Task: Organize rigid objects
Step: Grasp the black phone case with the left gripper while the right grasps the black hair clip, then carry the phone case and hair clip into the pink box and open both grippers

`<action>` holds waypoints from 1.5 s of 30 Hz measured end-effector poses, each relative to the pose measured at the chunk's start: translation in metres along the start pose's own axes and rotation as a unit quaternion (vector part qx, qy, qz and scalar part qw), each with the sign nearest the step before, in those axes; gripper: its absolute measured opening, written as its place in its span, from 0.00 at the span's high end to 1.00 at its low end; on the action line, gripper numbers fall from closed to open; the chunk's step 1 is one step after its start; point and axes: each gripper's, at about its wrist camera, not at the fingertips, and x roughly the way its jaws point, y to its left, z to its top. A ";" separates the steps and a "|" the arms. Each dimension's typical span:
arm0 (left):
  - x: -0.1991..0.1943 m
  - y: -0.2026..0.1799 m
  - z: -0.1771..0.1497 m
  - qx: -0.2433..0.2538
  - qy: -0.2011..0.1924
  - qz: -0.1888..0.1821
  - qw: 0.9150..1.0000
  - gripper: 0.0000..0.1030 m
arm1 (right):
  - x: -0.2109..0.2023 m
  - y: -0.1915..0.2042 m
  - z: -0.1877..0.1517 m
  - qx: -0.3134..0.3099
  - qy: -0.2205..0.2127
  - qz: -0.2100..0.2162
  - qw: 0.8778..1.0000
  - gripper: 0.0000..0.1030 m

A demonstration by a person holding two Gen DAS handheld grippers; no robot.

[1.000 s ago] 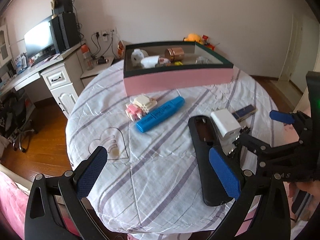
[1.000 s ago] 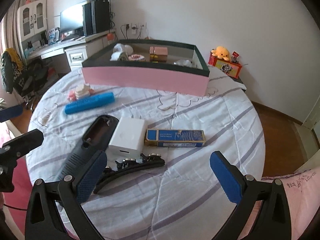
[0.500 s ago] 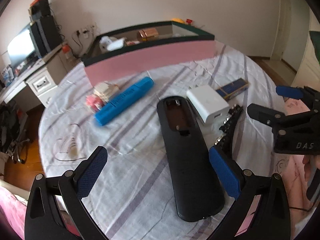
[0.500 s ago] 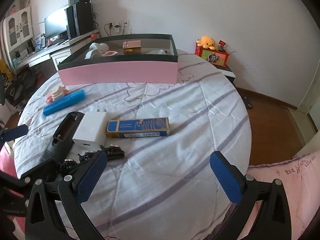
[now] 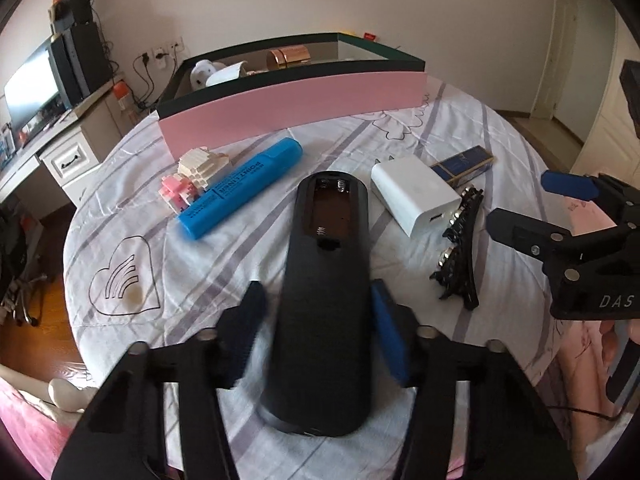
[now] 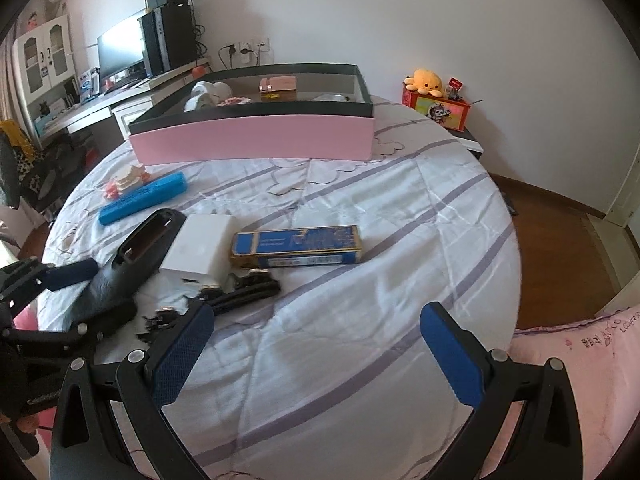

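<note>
A black remote, battery bay open, lies on the round table. My left gripper has its blue pads closing on the remote's near half, one pad at each side. A white charger, a black hair clip, a blue box, a blue highlighter and a small brick toy lie around it. My right gripper is open and empty over bare cloth near the table's front; the blue box lies beyond it.
A pink box with a dark rim stands at the back of the table and holds several items; it also shows in the right wrist view. A desk with a monitor stands to the left. A red box with an orange plush stands at the right.
My left gripper has moved forward over the remote and its jaws have closed in from wide open to the remote's sides. My right gripper has shifted slightly and stays open.
</note>
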 end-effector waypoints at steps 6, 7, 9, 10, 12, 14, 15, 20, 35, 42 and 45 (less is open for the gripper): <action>-0.005 0.007 -0.005 -0.005 -0.002 0.004 1.000 0.53 | 0.005 0.025 -0.002 -0.004 0.007 0.030 1.000 0.00; -0.006 0.008 -0.006 -0.007 -0.002 0.003 1.000 0.53 | 0.007 0.029 -0.002 -0.003 0.009 0.032 0.999 0.00; -0.007 0.011 -0.007 -0.010 -0.002 0.004 1.000 0.53 | 0.012 0.034 -0.001 0.006 0.015 0.036 0.999 0.00; -0.008 0.012 -0.008 -0.011 -0.001 0.003 1.000 0.53 | 0.014 0.036 -0.001 0.009 0.017 0.037 0.999 0.00; -0.009 0.014 -0.010 -0.012 0.000 0.003 1.000 0.53 | 0.020 0.040 0.000 0.002 0.018 0.028 0.999 0.00; -0.012 0.015 -0.012 -0.010 0.001 0.003 1.000 0.52 | 0.022 0.040 -0.001 -0.001 0.023 0.023 0.999 0.00; -0.012 0.015 -0.013 -0.010 0.001 0.004 1.000 0.51 | 0.022 0.040 -0.002 -0.004 0.022 0.025 0.999 0.01; -0.010 0.018 -0.014 -0.012 0.002 0.003 1.000 0.43 | 0.012 0.024 -0.007 -0.023 0.019 0.013 0.999 0.49; -0.001 0.008 -0.005 -0.013 -0.020 0.008 1.000 0.55 | 0.003 -0.017 -0.007 0.026 0.003 0.004 1.000 0.43; 0.000 0.004 -0.001 -0.032 -0.010 0.008 0.999 0.56 | 0.016 -0.021 0.003 0.036 0.001 -0.006 0.999 0.43; 0.001 -0.001 0.000 -0.033 -0.011 0.010 0.999 0.58 | 0.018 -0.020 0.003 0.027 0.001 -0.009 1.000 0.45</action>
